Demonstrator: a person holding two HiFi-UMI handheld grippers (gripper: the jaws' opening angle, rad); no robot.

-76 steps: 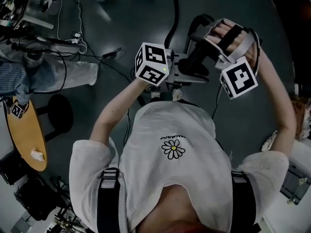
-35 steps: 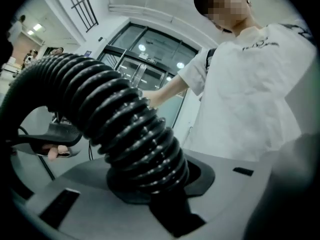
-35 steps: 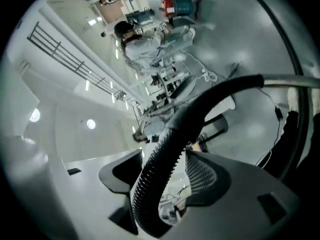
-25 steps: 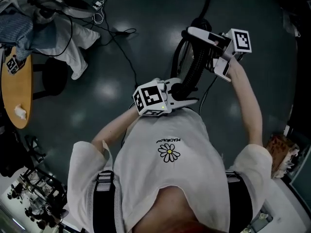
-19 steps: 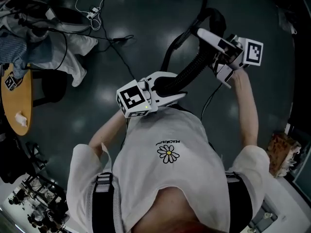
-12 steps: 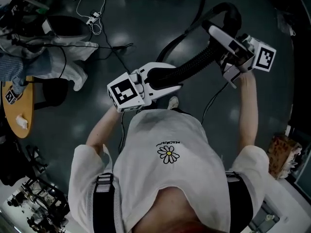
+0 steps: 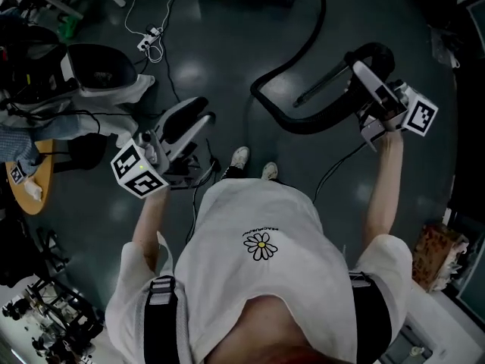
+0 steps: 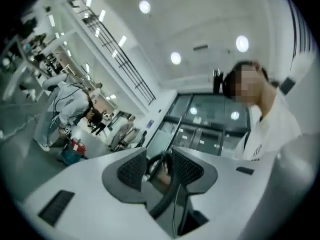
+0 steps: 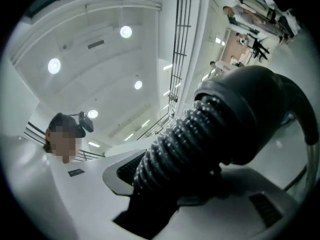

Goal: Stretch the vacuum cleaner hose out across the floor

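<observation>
The right gripper point(image 7: 364, 76) was clamped on the vacuum cleaner hose point(image 7: 303, 124). Its fingers stood fairly wide because the ribbed black tube filled the gap between them, and they had just been closing slightly on it. The grip sat just behind the smooth rigid cuff point(image 9: 255, 109), probably chosen because the stiff end gives firmer purchase than the soft ribs.

From that hand the hose sagged leftward in a curve above the floor point(image 7: 220, 59). It bent back on itself near the middle and ran off to the far side, so it was looped, not yet laid out straight.

The left gripper point(image 7: 198, 116) was out to the left, well apart from the hose. Its fingers were moderately apart with nothing between them, having just been opening. That free hand looked ready to take a fresh hold further along the loop, while the right hand kept its end anchored high.

The person's shoes point(image 7: 241, 158) stood on the floor just near of the loop.

Legible writing was scarce. The white T-shirt point(image 7: 261, 226) carried a daisy with one short line of print, inverted from the head view and too small to read with confidence. The marker cubes point(image 7: 139, 171) showed only black-and-white square patterns, no words. No brand was visible on the hose or cuff.
</observation>
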